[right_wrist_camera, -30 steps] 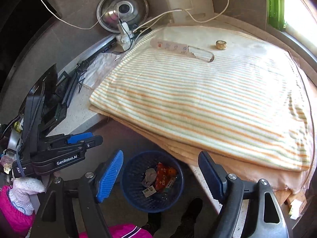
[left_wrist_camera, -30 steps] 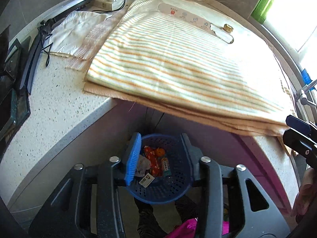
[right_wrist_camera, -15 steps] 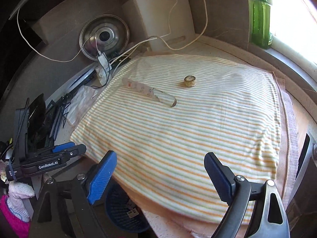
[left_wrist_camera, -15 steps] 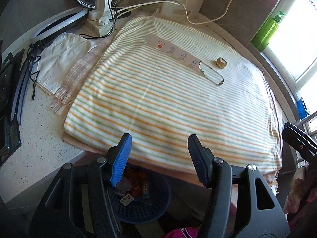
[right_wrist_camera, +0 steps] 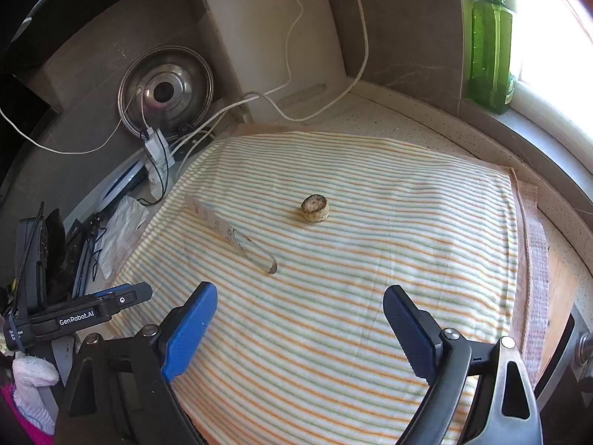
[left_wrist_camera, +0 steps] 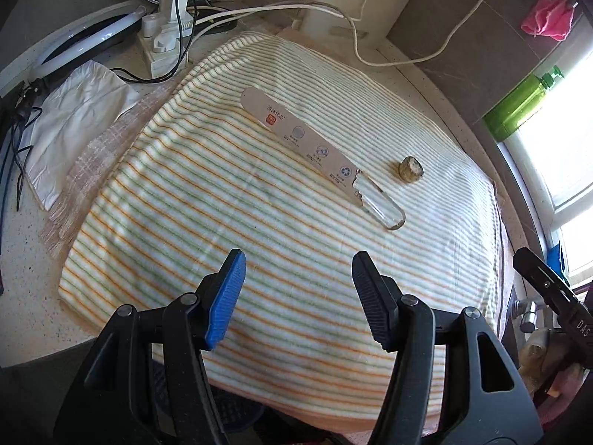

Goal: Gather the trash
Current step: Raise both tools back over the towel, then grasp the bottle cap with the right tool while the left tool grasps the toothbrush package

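A long torn white wrapper with a clear plastic end (left_wrist_camera: pixel 318 155) lies on the striped cloth (left_wrist_camera: pixel 222 222), also in the right wrist view (right_wrist_camera: pixel 229 233). A small round brown cap-like piece (left_wrist_camera: pixel 410 166) sits beside it, also in the right wrist view (right_wrist_camera: pixel 315 207). My left gripper (left_wrist_camera: pixel 298 289) is open and empty above the cloth's near part. My right gripper (right_wrist_camera: pixel 300 319) is open and empty, short of the wrapper and the round piece. The blue trash basket (left_wrist_camera: pixel 237 415) is mostly hidden below the counter edge.
A power strip with cables (left_wrist_camera: pixel 166 37), a white cloth (left_wrist_camera: pixel 74 118) and a ring light (left_wrist_camera: pixel 74 44) lie at the left. A pot lid (right_wrist_camera: pixel 166 92) and white board (right_wrist_camera: pixel 274 44) lean at the back. A green soap bottle (right_wrist_camera: pixel 489 44) stands by the window.
Both grippers have risen from over the blue basket below the counter and moved forward over the striped cloth. The basket has dropped almost out of view. Both stay open.
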`<state>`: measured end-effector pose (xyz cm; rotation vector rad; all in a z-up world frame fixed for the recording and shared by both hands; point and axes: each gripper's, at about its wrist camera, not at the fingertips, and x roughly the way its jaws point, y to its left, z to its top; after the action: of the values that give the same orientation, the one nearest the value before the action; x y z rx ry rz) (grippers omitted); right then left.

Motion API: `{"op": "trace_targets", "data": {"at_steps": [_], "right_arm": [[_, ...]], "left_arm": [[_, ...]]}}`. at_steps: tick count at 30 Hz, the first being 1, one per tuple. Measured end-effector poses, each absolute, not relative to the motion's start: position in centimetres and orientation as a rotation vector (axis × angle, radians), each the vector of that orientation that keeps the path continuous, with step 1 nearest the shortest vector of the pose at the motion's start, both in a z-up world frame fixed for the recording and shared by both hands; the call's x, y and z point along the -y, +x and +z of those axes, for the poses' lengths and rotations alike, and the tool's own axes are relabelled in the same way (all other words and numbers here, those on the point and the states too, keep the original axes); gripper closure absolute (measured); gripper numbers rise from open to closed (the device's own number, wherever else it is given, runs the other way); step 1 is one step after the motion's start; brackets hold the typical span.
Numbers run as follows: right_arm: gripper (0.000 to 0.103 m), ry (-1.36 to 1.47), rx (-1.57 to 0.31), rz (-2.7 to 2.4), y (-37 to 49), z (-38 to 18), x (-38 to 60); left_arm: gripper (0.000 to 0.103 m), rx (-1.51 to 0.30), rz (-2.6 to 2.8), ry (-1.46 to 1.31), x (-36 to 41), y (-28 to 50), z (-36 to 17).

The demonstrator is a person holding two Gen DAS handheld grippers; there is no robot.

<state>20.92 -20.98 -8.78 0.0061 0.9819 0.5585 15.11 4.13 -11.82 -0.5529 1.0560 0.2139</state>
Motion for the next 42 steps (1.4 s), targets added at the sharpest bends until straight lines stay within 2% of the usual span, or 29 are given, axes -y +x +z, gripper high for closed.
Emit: {"op": "trace_targets", "data": {"at_steps": [14, 27, 33, 36, 38, 42], "right_arm": [[0.01, 0.008, -1.026, 0.566, 28.2, -11.3, 20.2], [0.011, 0.01, -1.072, 0.587, 31.4, -13.7, 19.0], [0.016, -0.028, -1.083, 0.625, 32.3, -14.9, 17.5], [0.018, -0.043, -1.097, 0.64, 32.8, -15.7, 16.9], [0.018, -0.045, -1.11, 0.648, 33.2, -16.3, 16.4], [0.019, -0.055, -1.123, 0.654, 34.0, -17.2, 15.5]], "left_arm": [[0.042, -1.092, 0.27, -0.647, -4.7, 23.6, -13.3], [0.042, -1.157, 0.385, -0.687, -5.9, 28.9, -16.7], [0.043, -1.18, 0.381, -0.681, -5.6, 30.1, -18.2], [0.051, -1.167, 0.388, -0.667, -5.6, 30.2, -18.4], [0.061, -1.165, 0.383, -0.666, -5.8, 30.2, -18.5], [0.067, -1.16, 0.347, -0.66, -6.1, 30.1, -18.4]]}}
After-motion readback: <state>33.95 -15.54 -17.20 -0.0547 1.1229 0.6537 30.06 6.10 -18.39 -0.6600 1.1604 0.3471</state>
